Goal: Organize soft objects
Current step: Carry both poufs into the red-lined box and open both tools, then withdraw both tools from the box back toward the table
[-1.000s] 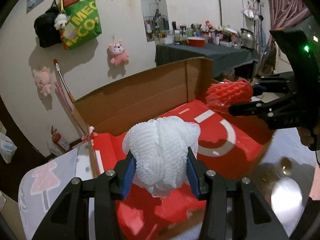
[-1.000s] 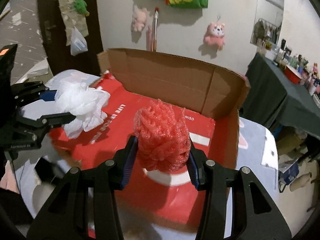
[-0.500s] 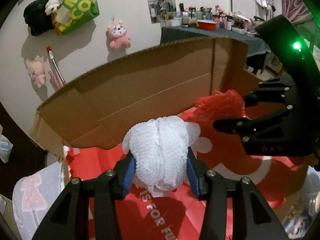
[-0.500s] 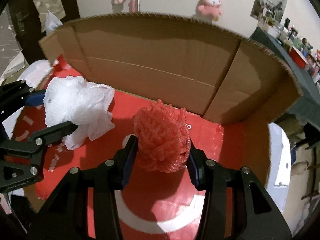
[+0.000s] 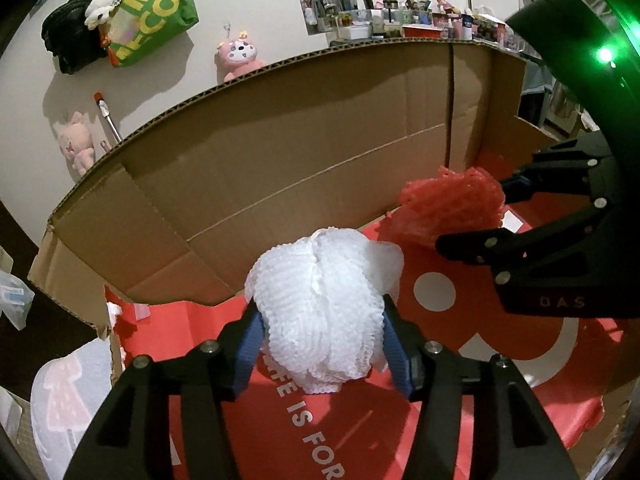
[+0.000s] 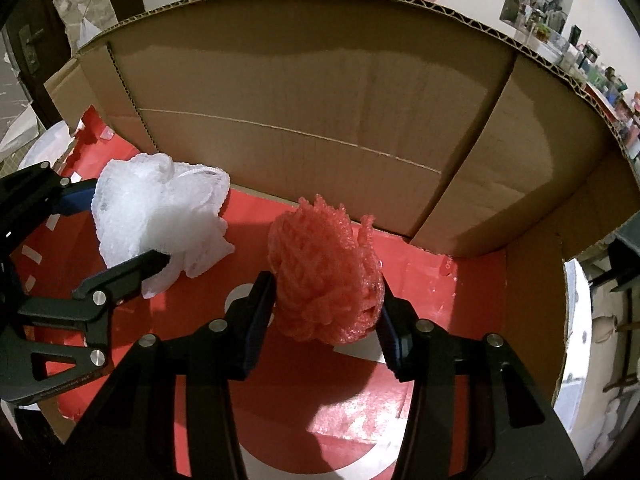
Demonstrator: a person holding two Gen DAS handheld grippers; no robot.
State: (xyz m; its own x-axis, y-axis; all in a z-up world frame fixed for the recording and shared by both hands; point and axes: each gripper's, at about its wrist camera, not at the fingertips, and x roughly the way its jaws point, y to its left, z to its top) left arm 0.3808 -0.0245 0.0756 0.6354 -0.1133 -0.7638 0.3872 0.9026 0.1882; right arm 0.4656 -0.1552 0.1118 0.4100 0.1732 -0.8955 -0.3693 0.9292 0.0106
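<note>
A white mesh bath sponge [image 5: 324, 304] sits between the blue pads of my left gripper [image 5: 322, 340], just above the red bag [image 5: 460, 332] lining the cardboard box [image 5: 320, 140]. Its jaws are opening, though the pads still touch the sponge. To its right, my right gripper [image 5: 472, 216] holds a red mesh sponge [image 5: 452, 204]. In the right wrist view the red sponge [image 6: 324, 276] fills my right gripper [image 6: 325, 314]; these jaws are opening too, pads still against it. The left gripper [image 6: 128, 228] and white sponge [image 6: 160, 220] are at the left, inside the box [image 6: 320, 100].
The box's tall back and right flaps wall in both grippers. Pink plush toys [image 5: 240, 56] and a green bag [image 5: 152, 8] hang on the far wall. A cluttered dark table [image 5: 420, 24] stands behind the box. A white patterned cloth [image 5: 64, 392] lies left of the box.
Both grippers have come forward and down into the box with their sponges, which now hang close over the red bag. The left jaws stand slightly wider than before.
</note>
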